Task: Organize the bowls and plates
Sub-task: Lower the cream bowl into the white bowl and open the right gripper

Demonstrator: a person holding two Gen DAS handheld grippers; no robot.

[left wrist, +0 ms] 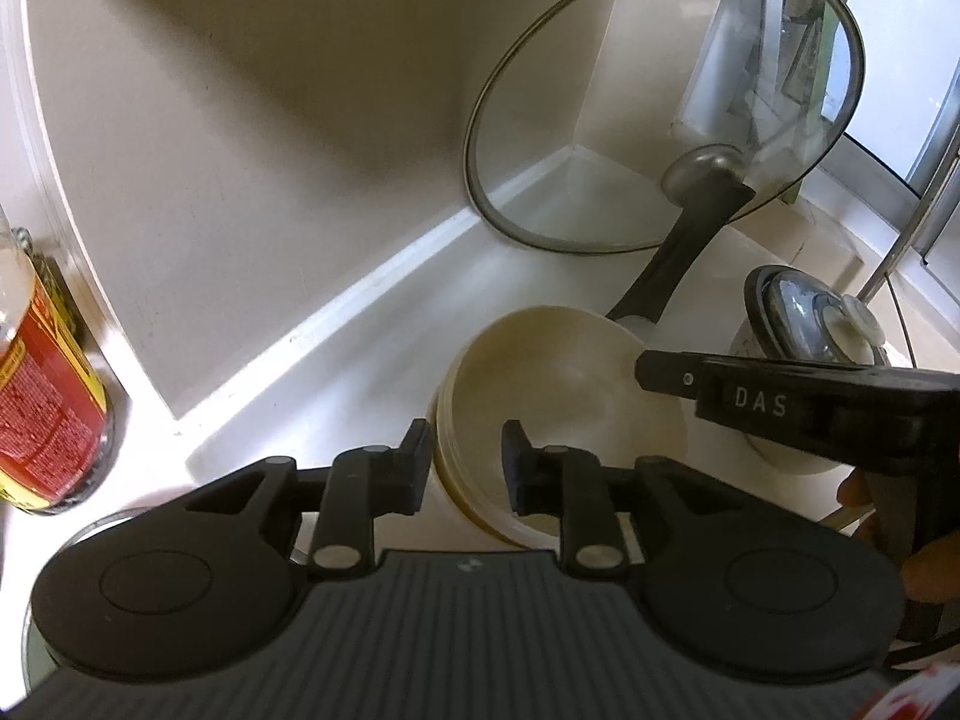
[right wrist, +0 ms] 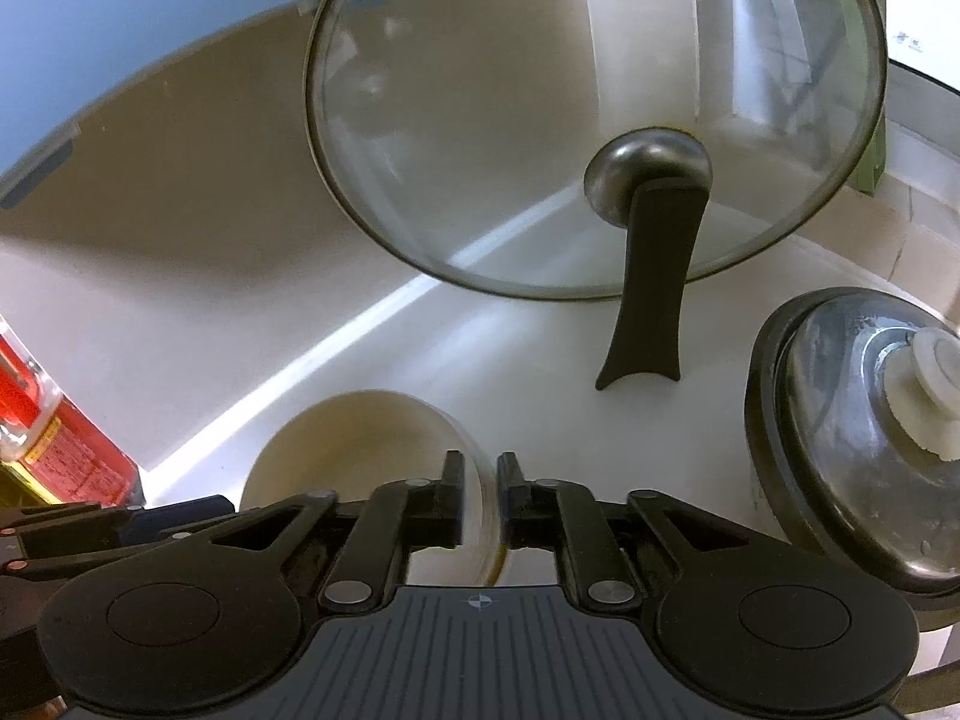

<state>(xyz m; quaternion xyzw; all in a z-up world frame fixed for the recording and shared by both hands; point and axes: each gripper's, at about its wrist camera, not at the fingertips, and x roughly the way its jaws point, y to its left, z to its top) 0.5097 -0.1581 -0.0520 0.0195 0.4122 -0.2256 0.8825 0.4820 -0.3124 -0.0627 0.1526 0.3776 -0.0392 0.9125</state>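
bowls (left wrist: 558, 396) | rim between left gripper (left wrist: 465, 468) jaws, untouched | right gripper (right wrist: 480, 504) straddles opposite rim

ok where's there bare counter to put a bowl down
Bare counter lies between the wall and the cream bowls, left of the glass lid. It is crowded to the right, around the steel lid, and at far left by the red-labelled bottle.
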